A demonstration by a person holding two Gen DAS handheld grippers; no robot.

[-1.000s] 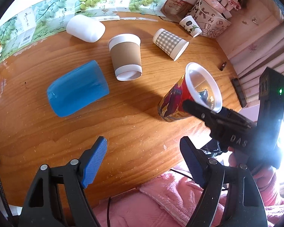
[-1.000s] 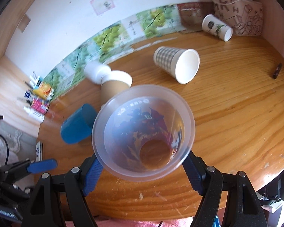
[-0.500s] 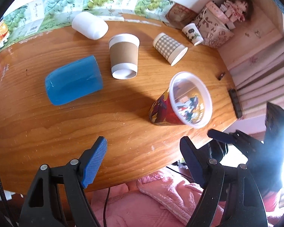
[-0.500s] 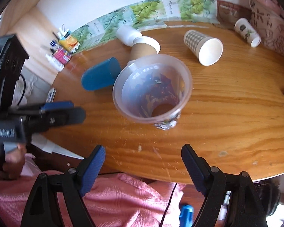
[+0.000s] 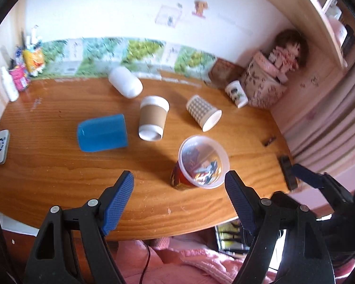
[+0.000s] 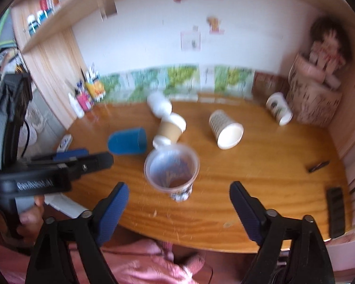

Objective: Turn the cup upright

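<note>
A clear plastic cup with a red printed wrap [image 5: 201, 163] stands upright on the wooden table [image 5: 47, 163], mouth up; it also shows in the right wrist view [image 6: 172, 170]. My left gripper [image 5: 178, 196] is open and empty, near the table's front edge, short of the cup. My right gripper [image 6: 178, 201] is open and empty, drawn back from the cup. Other cups lie on their sides: a blue one [image 5: 103, 132], a brown sleeved paper one [image 5: 152, 118], a checked one [image 5: 202, 112], a white one [image 5: 125, 85] and a small printed one [image 5: 235, 93].
A patterned bag with a doll [image 5: 267, 82] stands in the back right corner. Bottles and tubes [image 5: 19, 75] stand at the back left. A white device [image 5: 1, 146] lies at the left edge, a black remote [image 6: 335, 210] and a small dark object [image 6: 318, 165] at the right.
My right gripper let go of the printed cup, which now stands upright on the table. Both grippers have pulled back and tilted up, so more wall shows.
</note>
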